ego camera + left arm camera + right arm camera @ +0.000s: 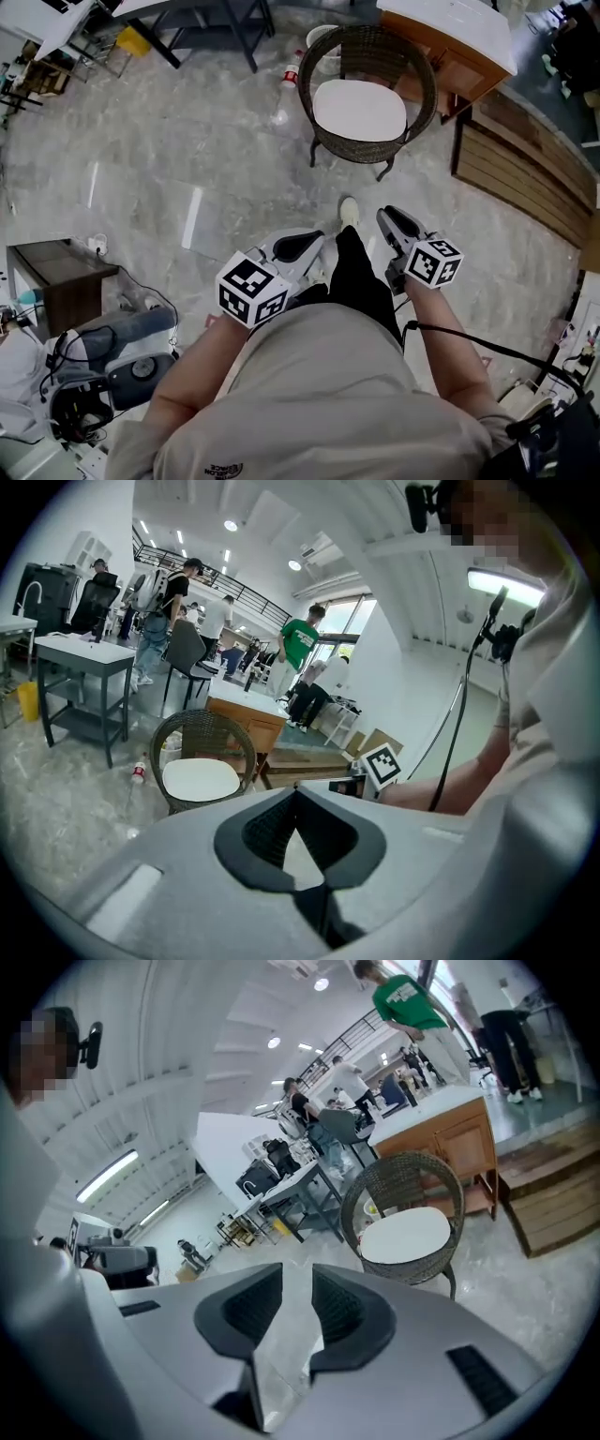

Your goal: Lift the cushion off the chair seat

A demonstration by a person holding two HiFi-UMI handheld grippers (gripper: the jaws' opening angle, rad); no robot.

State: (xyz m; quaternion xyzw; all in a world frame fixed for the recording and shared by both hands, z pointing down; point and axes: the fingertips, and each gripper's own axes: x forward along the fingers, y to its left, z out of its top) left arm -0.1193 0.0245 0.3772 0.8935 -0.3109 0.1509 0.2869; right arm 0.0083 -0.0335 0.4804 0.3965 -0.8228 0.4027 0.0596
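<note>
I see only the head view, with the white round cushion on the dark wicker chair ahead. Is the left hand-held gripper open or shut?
Observer: Shut; the left hand-held gripper shows its tips together in its own view, nothing gripped.
Operator: And the right one?
Observer: The right hand-held gripper is open, only floor showing in the gap.
Operator: Is anybody standing further back?
Observer: A person in a green shirt stands beyond the wooden desk, well behind the dark woven wicker chair.
</note>
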